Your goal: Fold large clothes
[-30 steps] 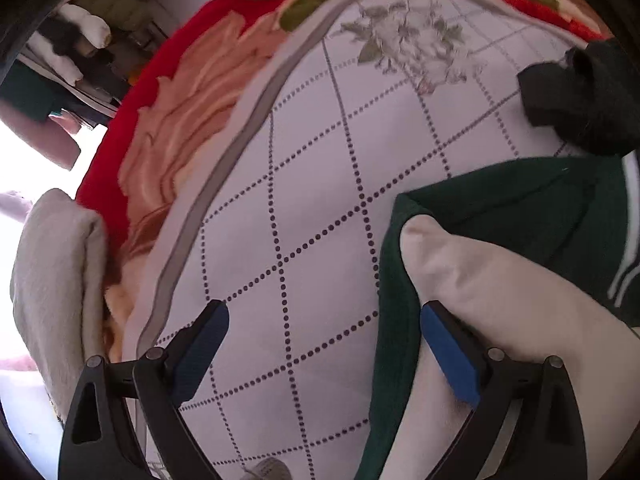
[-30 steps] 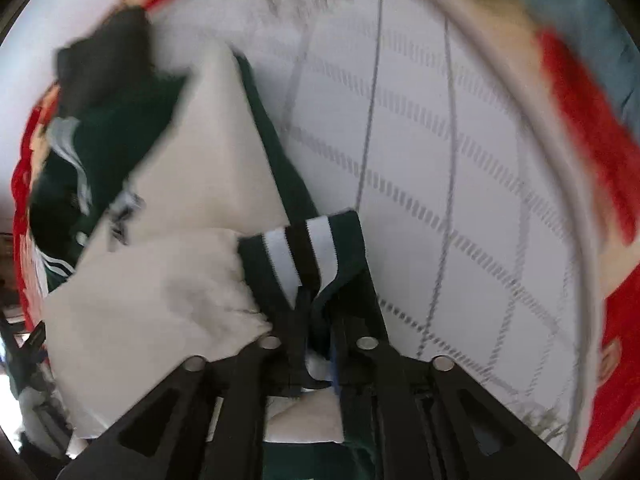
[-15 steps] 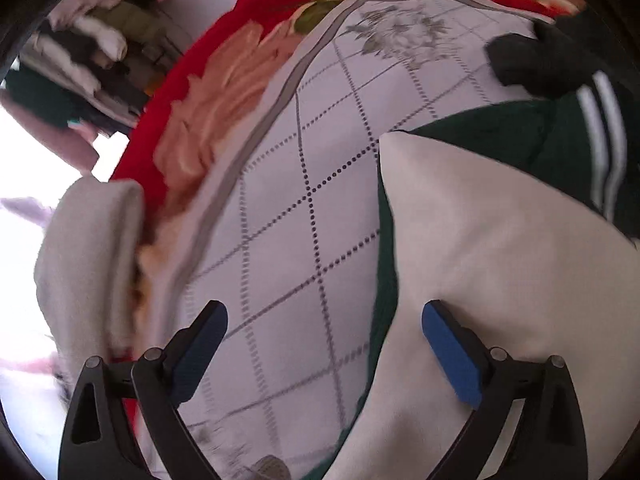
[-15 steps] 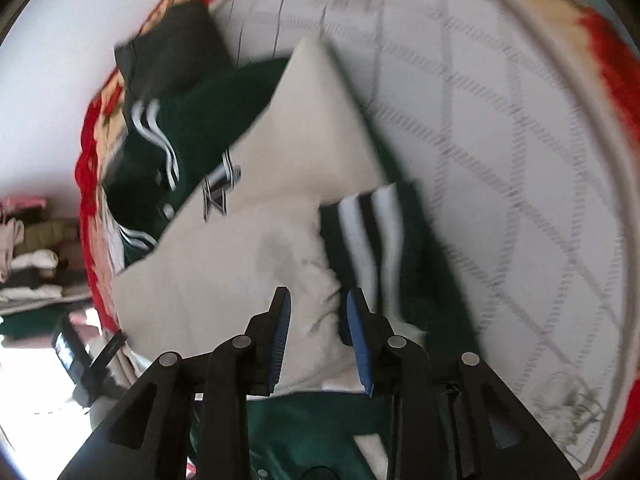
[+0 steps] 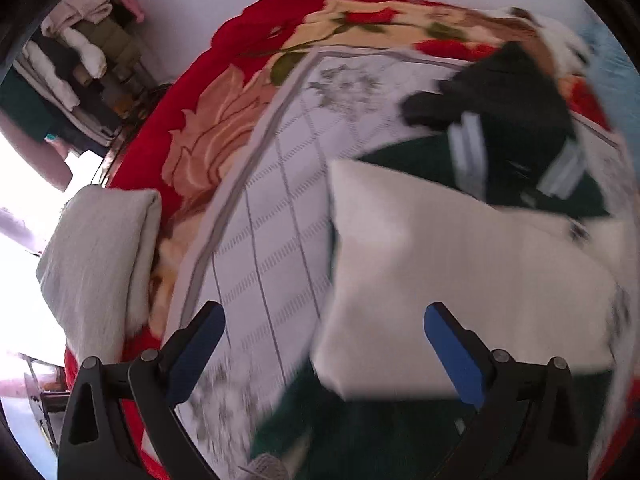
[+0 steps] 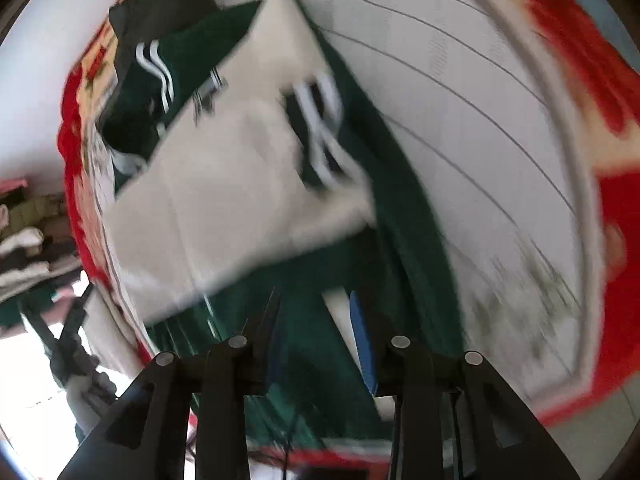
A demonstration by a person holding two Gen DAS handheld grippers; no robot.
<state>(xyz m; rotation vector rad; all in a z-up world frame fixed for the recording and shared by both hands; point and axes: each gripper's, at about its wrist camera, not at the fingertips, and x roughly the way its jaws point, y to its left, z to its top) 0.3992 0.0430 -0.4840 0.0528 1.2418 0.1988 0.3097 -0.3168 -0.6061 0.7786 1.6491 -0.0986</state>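
A green jacket with white sleeves (image 5: pixel 460 260) lies on the bed, its sleeves folded across the body. In the right wrist view the striped cuff (image 6: pixel 316 132) rests on the white sleeve (image 6: pixel 224 200), with the green body (image 6: pixel 312 360) below. My left gripper (image 5: pixel 324 344) hangs open and wide above the jacket's left edge, with nothing between its blue pads (image 5: pixel 196 344). My right gripper (image 6: pixel 316 332) is above the green hem. Its jaws are opening and hold nothing.
A white sheet with a grid pattern (image 5: pixel 272 216) covers a red floral blanket (image 5: pixel 200 148). A black garment (image 5: pixel 500 92) lies beyond the jacket's collar. A folded pale cloth (image 5: pixel 100 256) sits at the bed's left edge. Clothes are stacked by the wall (image 5: pixel 80 52).
Both grippers have risen away from the jacket, so more of it shows. The right gripper has let go of the striped cuff, which now lies on the white sleeve. The left stayed open.
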